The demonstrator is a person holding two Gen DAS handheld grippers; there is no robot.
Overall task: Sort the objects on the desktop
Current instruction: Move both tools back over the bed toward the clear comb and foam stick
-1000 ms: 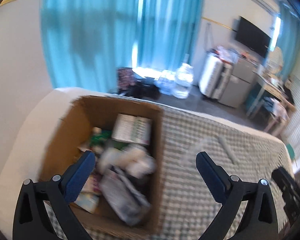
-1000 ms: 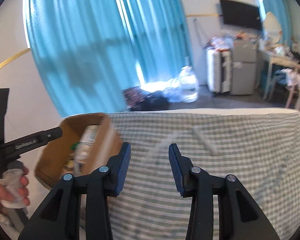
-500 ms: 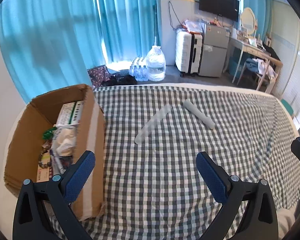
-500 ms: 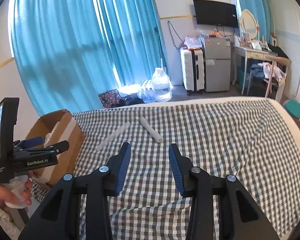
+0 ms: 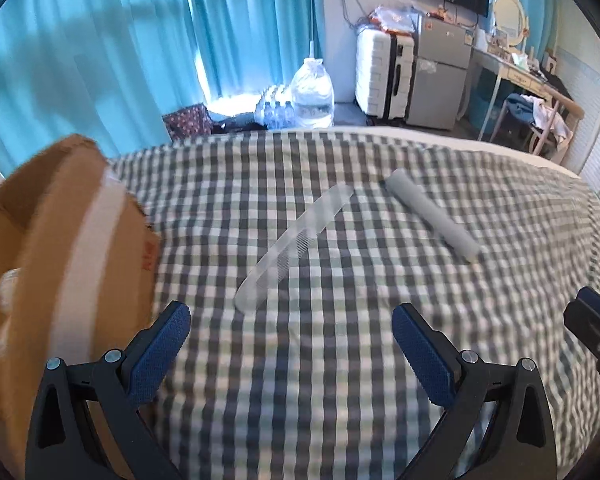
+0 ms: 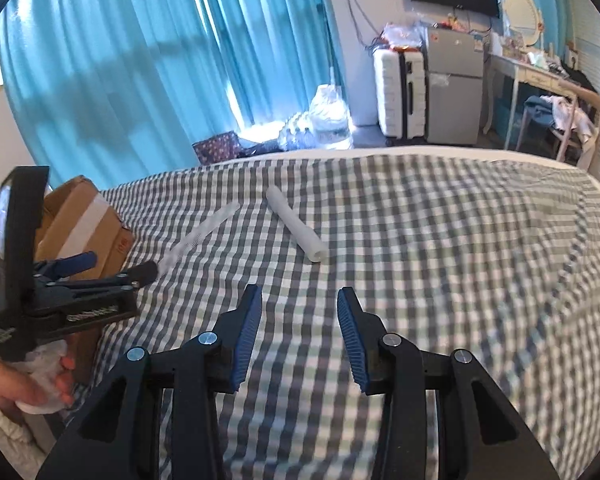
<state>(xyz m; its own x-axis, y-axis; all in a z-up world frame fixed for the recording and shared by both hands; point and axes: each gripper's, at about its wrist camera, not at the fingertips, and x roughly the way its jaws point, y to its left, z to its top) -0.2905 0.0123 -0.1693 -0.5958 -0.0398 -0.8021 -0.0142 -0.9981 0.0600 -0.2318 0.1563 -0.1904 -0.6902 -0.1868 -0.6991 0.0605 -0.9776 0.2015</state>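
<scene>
A clear plastic comb (image 5: 296, 240) and a grey-white tube (image 5: 432, 214) lie on the checked cloth (image 5: 300, 360). A brown cardboard box (image 5: 60, 264) stands at the cloth's left edge. My left gripper (image 5: 290, 344) is open and empty, just short of the comb's near end. It also shows in the right wrist view (image 6: 112, 270), beside the box (image 6: 84, 220). My right gripper (image 6: 298, 328) is open and empty, hovering above the cloth short of the tube (image 6: 296, 224). The comb (image 6: 204, 232) lies left of the tube.
Blue curtains (image 5: 120, 52), water bottles (image 5: 312, 96), a white suitcase (image 5: 384, 72), a small fridge (image 5: 440, 80) and a desk with a chair (image 5: 532, 112) stand beyond the far edge. The right gripper's body shows at the left wrist view's right edge (image 5: 592, 332).
The left gripper swung right from over the box interior to the cloth and came closer to the comb. The right gripper's view shifted slightly, and both stayed open.
</scene>
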